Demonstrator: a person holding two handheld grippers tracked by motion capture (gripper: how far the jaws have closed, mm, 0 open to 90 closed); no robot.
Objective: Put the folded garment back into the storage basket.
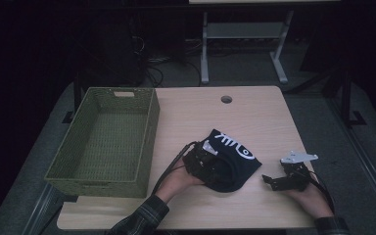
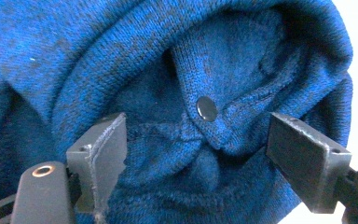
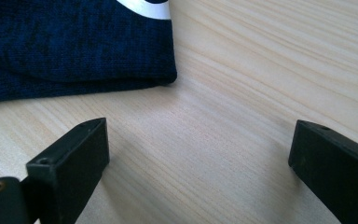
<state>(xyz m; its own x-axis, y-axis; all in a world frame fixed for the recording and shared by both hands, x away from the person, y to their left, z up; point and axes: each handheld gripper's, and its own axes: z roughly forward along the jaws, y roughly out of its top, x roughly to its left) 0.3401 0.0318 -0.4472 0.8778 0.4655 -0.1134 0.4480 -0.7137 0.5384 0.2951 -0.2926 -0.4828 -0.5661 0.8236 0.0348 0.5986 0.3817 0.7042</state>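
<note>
Early stage. The blue hat [image 1: 232, 159] lies on the tabletop [image 1: 254, 117], right of the empty basket [image 1: 105, 139]. Left gripper [image 2: 196, 144], jaws wide, straddles its folds (nothing pinched yet); right gripper [image 3: 198, 168] waits nearby, jaws wide, empty. Grasp and transfer presumably remain.

A green woven basket [image 1: 103, 142] is sitting at the left of the frame, hanging partly over the wooden table's [image 1: 254, 117] left edge. Upper centre, a grey metal stand [image 1: 245, 39] is standing on the floor beyond a round hole [image 1: 226, 99] in the tabletop.
</note>
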